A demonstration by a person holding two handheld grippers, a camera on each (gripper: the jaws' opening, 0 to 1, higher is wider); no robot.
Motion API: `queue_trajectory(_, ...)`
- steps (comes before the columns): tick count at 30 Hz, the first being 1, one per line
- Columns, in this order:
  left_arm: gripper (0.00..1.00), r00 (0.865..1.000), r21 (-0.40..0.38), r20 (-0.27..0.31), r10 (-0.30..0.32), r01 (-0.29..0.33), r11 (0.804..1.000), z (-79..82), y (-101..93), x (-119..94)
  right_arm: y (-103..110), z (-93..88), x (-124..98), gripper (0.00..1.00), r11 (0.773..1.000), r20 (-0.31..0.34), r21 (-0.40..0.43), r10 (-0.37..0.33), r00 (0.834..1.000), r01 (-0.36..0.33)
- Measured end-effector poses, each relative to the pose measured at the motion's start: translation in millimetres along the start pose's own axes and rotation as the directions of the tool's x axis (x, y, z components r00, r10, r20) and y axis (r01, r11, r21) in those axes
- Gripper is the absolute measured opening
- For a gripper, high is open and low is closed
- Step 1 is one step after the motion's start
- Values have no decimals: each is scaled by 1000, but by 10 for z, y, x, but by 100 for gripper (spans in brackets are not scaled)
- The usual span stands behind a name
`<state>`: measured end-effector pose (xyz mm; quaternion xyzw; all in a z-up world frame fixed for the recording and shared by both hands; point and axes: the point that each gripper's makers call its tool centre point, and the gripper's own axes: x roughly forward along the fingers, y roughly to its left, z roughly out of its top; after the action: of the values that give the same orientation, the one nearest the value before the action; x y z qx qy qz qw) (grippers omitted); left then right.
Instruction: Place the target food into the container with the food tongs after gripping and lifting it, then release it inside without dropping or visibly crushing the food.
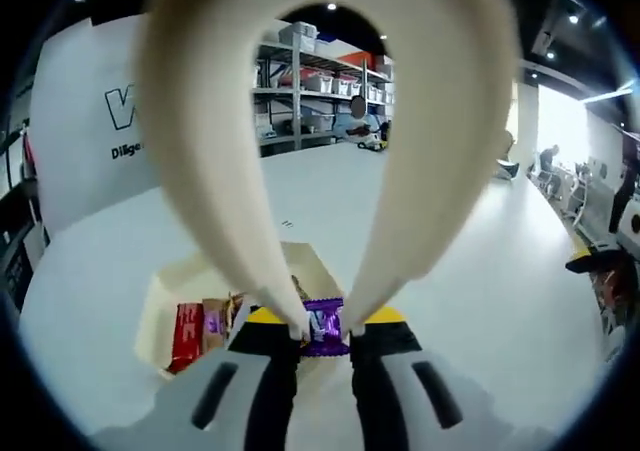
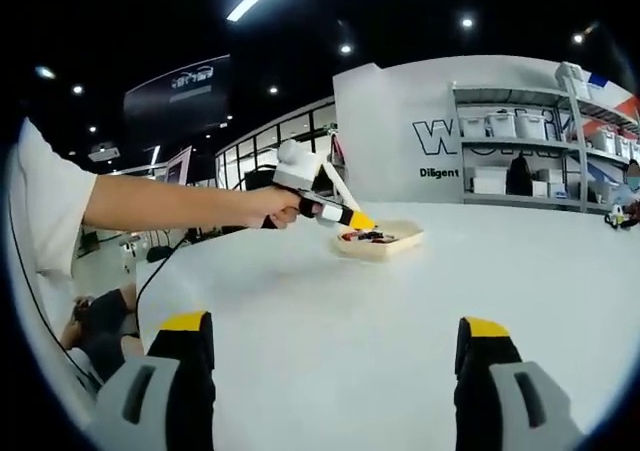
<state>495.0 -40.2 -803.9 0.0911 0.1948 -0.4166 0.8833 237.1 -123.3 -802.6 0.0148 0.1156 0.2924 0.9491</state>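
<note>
left tool [image 1: 325, 339] clamped on cream food tongs [image 1: 300, 151]; tong tips pinch purple snack packet [image 1: 324, 329] over cream tray [image 1: 165, 301] on white worktop [image 1: 480, 271]. red and brown packets [image 1: 187, 333] lie in tray at 9 o'clock of purple one. judgement: packet light, slick foil, crushable; grip across flat middle, gentle squeeze. right tool [image 2: 325, 356] apart, empty, well away from tray [image 2: 405, 239]; left tool [image 2: 345, 216] over tray at 12 o'clock.

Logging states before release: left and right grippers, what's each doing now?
Left gripper: shut on the food tongs, which pinch a purple snack packet.
Right gripper: open, holding nothing.
</note>
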Motion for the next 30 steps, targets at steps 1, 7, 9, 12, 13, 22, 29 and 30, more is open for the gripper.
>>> queue_trajectory(1,16,1000,4,5,7,-7,1000,5,20,14,1,-4,8,100,1000,-3,-1,1,1000,-1)
queue_trajectory(7,16,997,-36,5,71,-71,997,4,228,126,19,-53,89,100,1000,-46,-28,8,999,-9)
queue_trajectory(9,17,999,-21,-7,40,-40,999,-10,225,164,12,-52,109,100,1000,-49,-27,6,999,-8)
queue_trajectory(12,17,998,8,-27,57,-57,998,-56,286,228,13,-45,136,100,1000,-51,-27,8,999,-10)
queue_trajectory(13,17,998,10,-28,59,-59,998,-52,314,254,13,-47,139,100,999,-54,-30,9,998,-10)
queue_trajectory(22,17,999,2,-21,48,-48,999,8,418,408,-38,-78,165,100,1000,-71,-28,4,998,-6)
queue_trajectory(29,25,999,128,-1,40,-40,991,15,390,451,-5,-46,189,100,1000,-61,-27,11,998,-13)
queue_trajectory(30,26,999,132,-3,45,-44,990,24,398,446,-1,-42,190,100,1000,-61,-24,13,998,-14)
